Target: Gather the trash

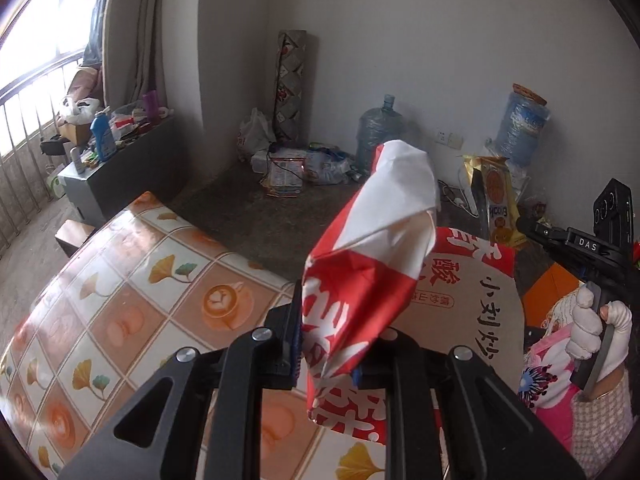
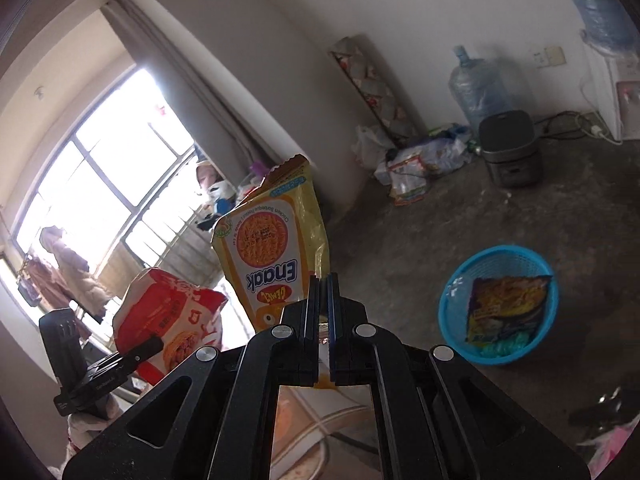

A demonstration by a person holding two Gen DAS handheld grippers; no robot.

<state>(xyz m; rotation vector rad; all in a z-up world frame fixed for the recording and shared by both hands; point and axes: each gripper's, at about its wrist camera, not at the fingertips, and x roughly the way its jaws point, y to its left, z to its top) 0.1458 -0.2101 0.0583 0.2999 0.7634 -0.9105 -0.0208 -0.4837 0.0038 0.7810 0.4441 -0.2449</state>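
My left gripper (image 1: 328, 344) is shut on a crumpled red and white noodle packet (image 1: 372, 248), held up above the patterned tablecloth (image 1: 120, 300). In the right wrist view that packet (image 2: 172, 312) appears at the lower left with the left gripper (image 2: 148, 346) clamped on it. My right gripper (image 2: 324, 308) is shut on the bottom edge of a yellow Enaak snack packet (image 2: 276, 240), which stands upside down above its fingers. The left wrist view shows this packet (image 1: 496, 196) at the right. A blue basket (image 2: 444, 316) sits on the floor to the right, with a noodle packet (image 2: 504, 304) inside.
A gloved hand (image 1: 592, 332) grips the right tool's handle. A litter pile (image 1: 296, 168), a large water bottle (image 2: 476, 88) and a dark rice cooker (image 2: 508, 148) stand along the far wall. A cluttered grey cabinet (image 1: 116, 168) sits by the window.
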